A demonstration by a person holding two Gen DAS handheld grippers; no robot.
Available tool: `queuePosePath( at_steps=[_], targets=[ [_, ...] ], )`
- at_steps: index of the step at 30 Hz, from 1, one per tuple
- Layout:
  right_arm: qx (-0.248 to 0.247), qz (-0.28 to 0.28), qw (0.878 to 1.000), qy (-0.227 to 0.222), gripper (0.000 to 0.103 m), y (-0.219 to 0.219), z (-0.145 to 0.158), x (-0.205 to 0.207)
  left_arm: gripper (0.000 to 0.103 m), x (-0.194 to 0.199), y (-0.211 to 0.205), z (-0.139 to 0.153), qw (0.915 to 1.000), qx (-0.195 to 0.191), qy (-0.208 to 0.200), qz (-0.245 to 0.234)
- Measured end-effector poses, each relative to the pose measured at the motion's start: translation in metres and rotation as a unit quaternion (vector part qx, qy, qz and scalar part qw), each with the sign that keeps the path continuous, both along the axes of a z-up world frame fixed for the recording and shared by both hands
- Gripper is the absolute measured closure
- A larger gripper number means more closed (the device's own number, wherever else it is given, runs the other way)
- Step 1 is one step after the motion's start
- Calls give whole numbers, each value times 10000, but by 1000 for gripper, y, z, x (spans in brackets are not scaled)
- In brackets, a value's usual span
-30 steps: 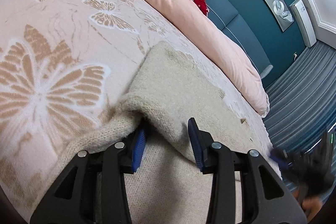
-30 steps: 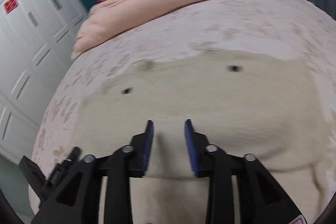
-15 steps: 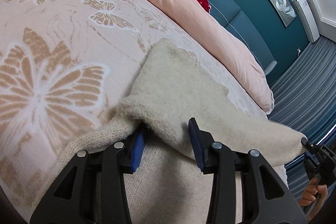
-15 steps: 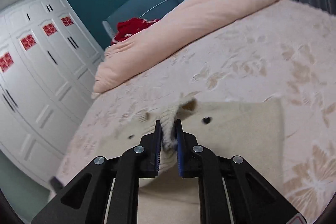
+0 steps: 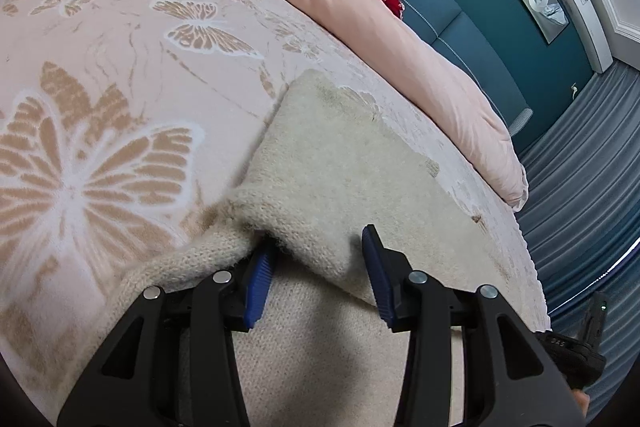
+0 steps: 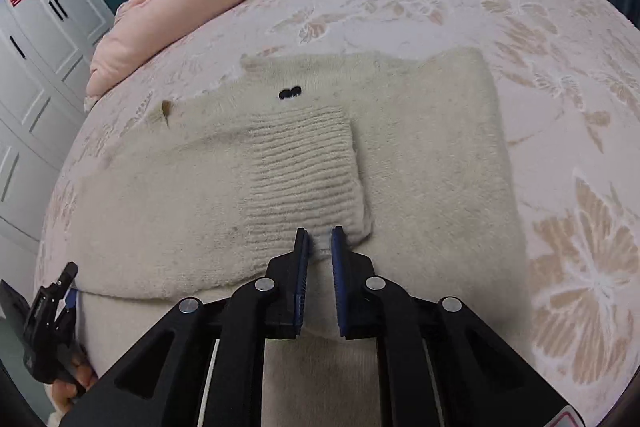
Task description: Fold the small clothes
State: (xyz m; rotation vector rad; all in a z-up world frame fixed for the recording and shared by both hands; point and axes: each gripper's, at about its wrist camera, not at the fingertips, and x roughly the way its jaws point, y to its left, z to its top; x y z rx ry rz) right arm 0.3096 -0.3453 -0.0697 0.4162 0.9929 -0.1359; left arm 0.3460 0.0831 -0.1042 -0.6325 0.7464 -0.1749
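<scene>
Butterfly-print bedspread (image 6: pixel 560 75) lies under the cream sweater (image 6: pixel 432 163), whose ribbed cuff (image 6: pixel 304 171), airborne a moment ago, now rests across the body. Right gripper (image 6: pixel 320 241) pinches the cuff's near edge; left gripper (image 5: pixel 320 267) stays spread over a fold, so one sleeve looks folded.

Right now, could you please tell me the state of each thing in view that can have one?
Left tool: open, one finger tucked under a fold of the sweater.
Right tool: shut on the ribbed cuff.
Cream sweater: lying on the bed, sleeve folded across the body.
Pink duvet: bunched along the headboard.
Wardrobe doors: closed.
</scene>
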Motion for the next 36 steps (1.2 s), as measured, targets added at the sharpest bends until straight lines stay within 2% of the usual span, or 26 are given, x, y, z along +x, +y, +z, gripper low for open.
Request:
queuePosePath(
  at_steps=[1, 2, 3, 4, 5, 6, 8, 10, 12, 15, 18, 20, 25, 29, 31, 32, 34, 35, 36],
  targets=[
    [61, -66, 9999, -73, 89, 2, 13, -13, 61, -1, 0, 6, 9998, 50, 164, -28],
    [146, -82, 9996, -233, 86, 4, 26, -31, 55, -7, 2, 13, 9995, 78, 306, -100],
    [214, -7, 9991, -375, 77, 7, 38, -53, 44, -18, 5, 21, 9990, 98, 390, -202],
    [152, 59, 9991, -399, 68, 10, 46, -75, 38, -35, 10, 29, 9987, 111, 423, -262],
    [-40, 70, 9994, -351, 52, 12, 53, -101, 23, -55, 17, 36, 9985, 115, 454, -282],
    [-247, 30, 9992, -302, 45, 14, 57, -131, 7, -77, 26, 42, 9981, 101, 527, -313],
    [-341, -42, 9993, -152, 39, 10, 57, -189, 5, -122, 50, 46, 9962, -54, 781, -368],
    [-251, -282, 9992, 95, 37, 2, 46, -247, 5, -164, 75, 40, 9912, -150, 1255, -405],
    [63, -537, 9979, 349, 37, -4, 31, -296, 5, -203, 97, 31, 9861, -210, 1617, -319],
    [447, -766, 9940, 647, 37, -6, 8, -339, 5, -246, 116, 26, 9856, -635, 1552, -225],
    [864, -851, 9902, 691, 36, -2, -7, -350, 5, -261, 109, 28, 9849, -603, 1614, -170],
    [790, -875, 9910, 630, 32, 4, -7, -350, 5, -261, 93, 29, 9838, -607, 1655, -339],
    [1300, -579, 9891, 375, 32, 23, -5, -325, 5, -245, 51, 31, 9829, -11, 1704, -704],
    [1473, -465, 9873, 375, 32, 40, -8, -300, 5, -223, 32, 24, 9758, -544, 1860, -1011],
    [1421, -444, 9883, 337, 32, 46, -8, -288, 5, -213, 23, 23, 9764, -432, 1872, -984],
    [1409, -451, 9885, 323, 32, 47, -9, -283, 8, -209, 19, 25, 9772, -422, 1814, -1022],
    [1344, -448, 9896, 264, 51, 49, -7, -277, 39, -203, 13, 30, 9761, -498, 1743, -1198],
    [1317, -398, 9902, 258, 79, 50, -6, -275, 70, -200, 11, 31, 9733, -534, 1809, -1311],
    [1321, -349, 9903, 237, 90, 49, -3, -273, 90, -198, 10, 32, 9705, -582, 1889, -1383]
  ],
)
